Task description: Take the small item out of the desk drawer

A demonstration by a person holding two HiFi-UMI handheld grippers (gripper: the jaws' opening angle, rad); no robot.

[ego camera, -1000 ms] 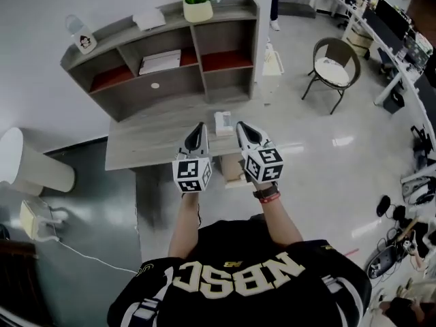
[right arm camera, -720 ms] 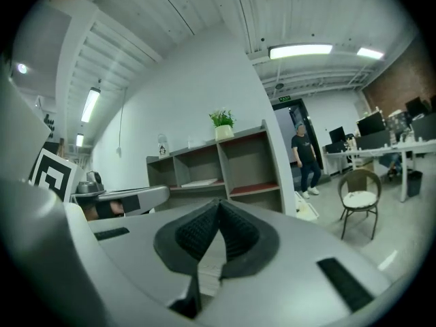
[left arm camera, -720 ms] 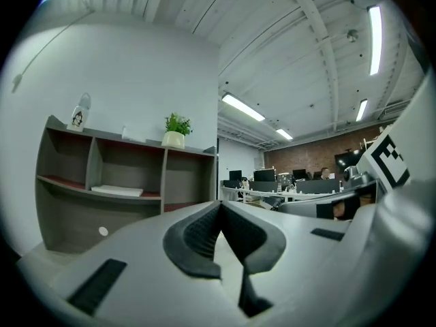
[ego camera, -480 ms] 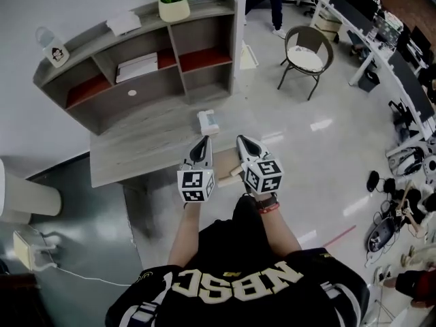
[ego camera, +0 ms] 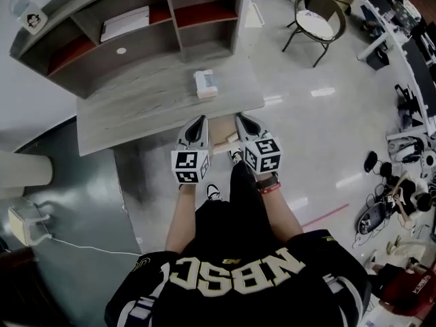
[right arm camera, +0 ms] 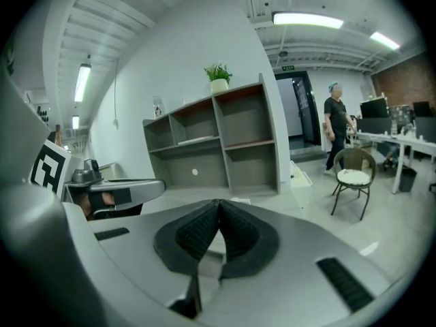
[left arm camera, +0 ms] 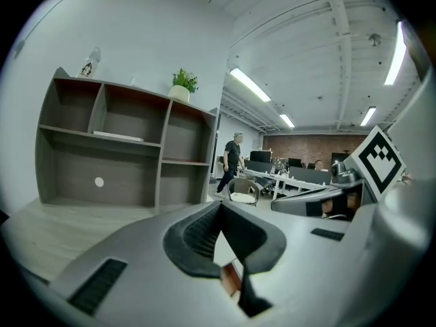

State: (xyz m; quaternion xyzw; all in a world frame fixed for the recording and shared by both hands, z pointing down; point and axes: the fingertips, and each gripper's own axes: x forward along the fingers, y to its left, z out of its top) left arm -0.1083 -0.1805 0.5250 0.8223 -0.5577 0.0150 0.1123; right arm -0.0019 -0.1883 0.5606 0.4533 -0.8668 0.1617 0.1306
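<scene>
Small item shows in no view; it is presumably inside what looks like a pale drawer (ego camera: pixel 223 137) under the desk's (ego camera: pixel 136 118) near edge. Left gripper (ego camera: pixel 200 119) and right gripper (ego camera: pixel 240 118) hover above that edge, fingers pressed shut and empty, likely positioned to reach the drawer.

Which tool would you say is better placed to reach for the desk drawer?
Probably the right tool: the pale drawer part under the desk edge lies beside it, farther from the left tool.
</scene>
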